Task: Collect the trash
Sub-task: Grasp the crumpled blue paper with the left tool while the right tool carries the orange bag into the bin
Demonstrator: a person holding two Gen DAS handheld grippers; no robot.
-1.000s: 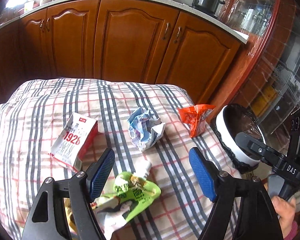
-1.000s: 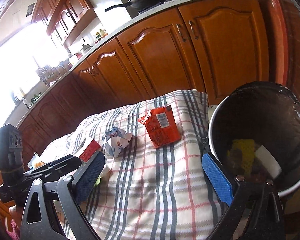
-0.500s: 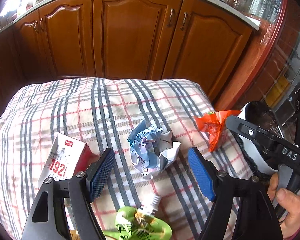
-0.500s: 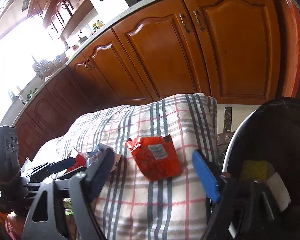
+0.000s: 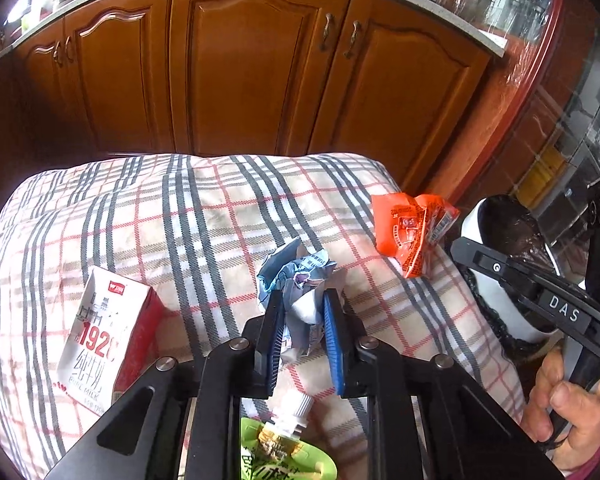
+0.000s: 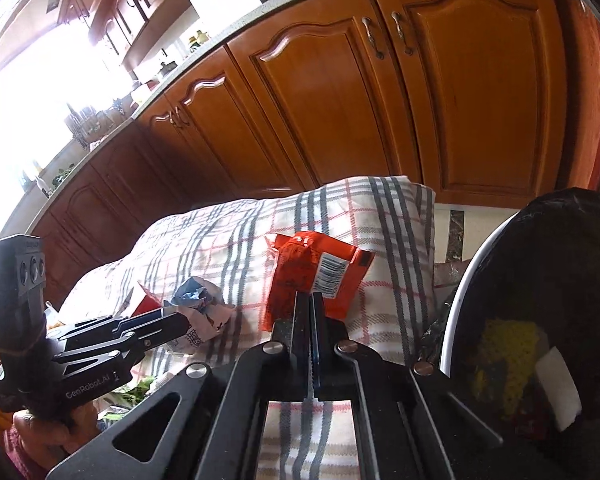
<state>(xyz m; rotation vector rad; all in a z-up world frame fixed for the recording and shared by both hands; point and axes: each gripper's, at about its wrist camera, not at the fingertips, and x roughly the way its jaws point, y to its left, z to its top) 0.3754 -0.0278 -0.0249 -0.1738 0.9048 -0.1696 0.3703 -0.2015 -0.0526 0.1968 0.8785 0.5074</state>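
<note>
Fingers of the left gripper (image 5: 302, 322) were closing, pads already pinching the crumpled paper (image 5: 298, 280) on the checked surface (image 5: 204, 216). Right gripper (image 6: 310, 312) had clamped fully on the orange wrapper's (image 6: 300, 272) near edge, just beside the bin (image 6: 452, 320). Milk carton (image 5: 106, 332) sat left.

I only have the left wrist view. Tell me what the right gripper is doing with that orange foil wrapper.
Observer: The right gripper is shut, its jaws pinching the near edge of the orange foil wrapper.
Operator: Good. Now report what is already inside the bin; I only see its rim.
Observer: The white round bin with the black liner holds a yellow piece and a white piece at the bottom.
</note>
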